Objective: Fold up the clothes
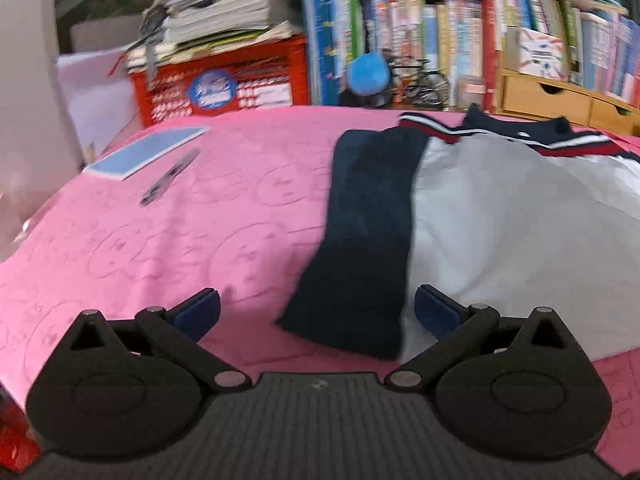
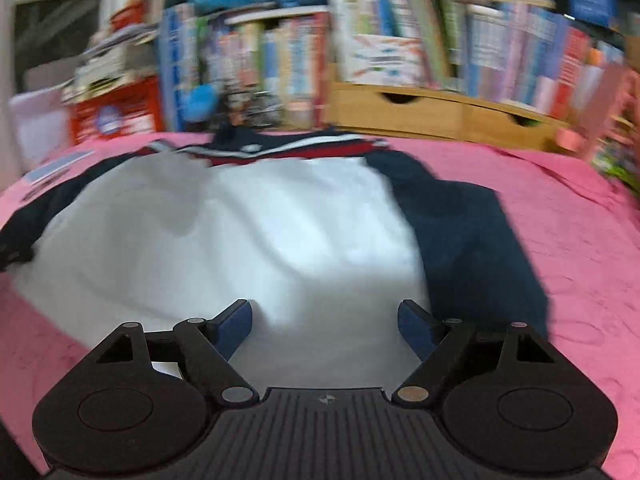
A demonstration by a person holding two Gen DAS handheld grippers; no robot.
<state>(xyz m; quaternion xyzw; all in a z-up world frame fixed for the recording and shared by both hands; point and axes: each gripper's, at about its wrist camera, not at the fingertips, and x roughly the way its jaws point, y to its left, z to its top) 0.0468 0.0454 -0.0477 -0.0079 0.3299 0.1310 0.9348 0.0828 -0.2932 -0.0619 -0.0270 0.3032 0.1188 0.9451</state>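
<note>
both grippers sit nearest the lenses, each with its jaws spread wide and nothing between the blue pads. left gripper (image 1: pixel 318 312) hovers over the pink bedspread (image 1: pixel 160 240) at the near end of the navy left sleeve (image 1: pixel 368 232), which lies folded straight alongside the white body. right gripper (image 2: pixel 325 326) hangs above the near hem of the jacket (image 2: pixel 260 232), just left of the navy right sleeve (image 2: pixel 472 236).

the jacket lies flat in the middle of the bedspread, collar and red-and-white stripe (image 2: pixel 288 150) at the far side by the bookshelf (image 2: pixel 400 48), hem towards the camera. a blue notebook (image 1: pixel 148 152) and a pen (image 1: pixel 170 178) lie far left, well apart from it.

judging by this, the garment is spread and the folding has barely begun; neither side has been brought over the white panel. the next move likely calls for each gripper to drop to a sleeve edge, pinch only the top layer of cloth and not the bedspread beneath, then carry it inward. both views are blurred, so the cloth edges are hard to read.
</note>
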